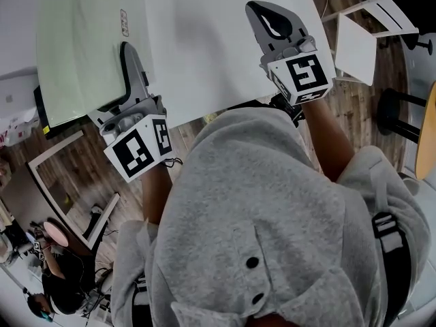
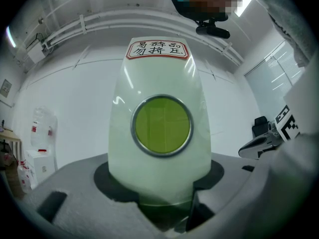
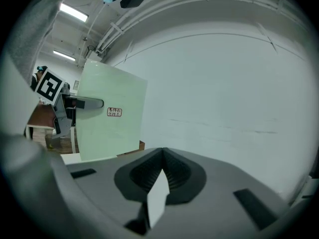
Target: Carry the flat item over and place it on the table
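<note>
The flat item is a pale green glass panel (image 1: 82,46) with a small red-bordered label. It hangs at the left of the head view, beside the left edge of the white table (image 1: 204,53). My left gripper (image 1: 128,53) is shut on the panel's right edge. In the left gripper view the panel (image 2: 159,78) stands up from between the jaws, and a round green patch shows on it. My right gripper (image 1: 264,11) lies over the table's near right part, shut and holding nothing. The right gripper view shows its pads (image 3: 162,158) meeting and the panel (image 3: 107,113) far left.
A white chair frame (image 1: 371,26) and a black stool (image 1: 402,107) stand on the wooden floor to the right. A white frame (image 1: 58,176) lies on the floor at the left. Another person (image 1: 61,278) sits at the lower left.
</note>
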### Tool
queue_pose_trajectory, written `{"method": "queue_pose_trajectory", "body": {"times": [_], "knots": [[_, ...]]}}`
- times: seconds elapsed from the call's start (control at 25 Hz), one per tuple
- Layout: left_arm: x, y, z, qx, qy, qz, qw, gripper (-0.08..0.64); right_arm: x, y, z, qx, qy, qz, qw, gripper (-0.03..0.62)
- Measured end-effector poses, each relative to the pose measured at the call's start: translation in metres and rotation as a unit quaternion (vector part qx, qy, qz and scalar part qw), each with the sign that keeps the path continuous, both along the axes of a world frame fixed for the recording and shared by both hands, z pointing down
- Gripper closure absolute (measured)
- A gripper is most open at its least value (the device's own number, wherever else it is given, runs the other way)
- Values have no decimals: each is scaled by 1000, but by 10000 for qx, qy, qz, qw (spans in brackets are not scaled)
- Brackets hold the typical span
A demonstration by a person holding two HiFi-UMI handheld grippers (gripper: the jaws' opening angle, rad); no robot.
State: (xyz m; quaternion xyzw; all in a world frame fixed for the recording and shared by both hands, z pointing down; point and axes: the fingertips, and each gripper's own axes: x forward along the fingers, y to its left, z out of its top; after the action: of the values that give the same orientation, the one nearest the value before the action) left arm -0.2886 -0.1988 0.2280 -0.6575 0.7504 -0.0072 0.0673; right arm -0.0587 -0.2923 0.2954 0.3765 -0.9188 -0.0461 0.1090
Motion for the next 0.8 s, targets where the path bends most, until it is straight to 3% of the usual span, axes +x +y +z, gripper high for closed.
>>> {"method": "queue_pose_trajectory", "body": {"times": [0.32,0.8], "knots": [[3,-56,9,-123,-11,23,9999,276,10,-45,15,-210,-63,69,9997,566],[-21,-114,34,-398,40,31,9992,276,1,-73,51,-666,25,158,9977,566]]}}
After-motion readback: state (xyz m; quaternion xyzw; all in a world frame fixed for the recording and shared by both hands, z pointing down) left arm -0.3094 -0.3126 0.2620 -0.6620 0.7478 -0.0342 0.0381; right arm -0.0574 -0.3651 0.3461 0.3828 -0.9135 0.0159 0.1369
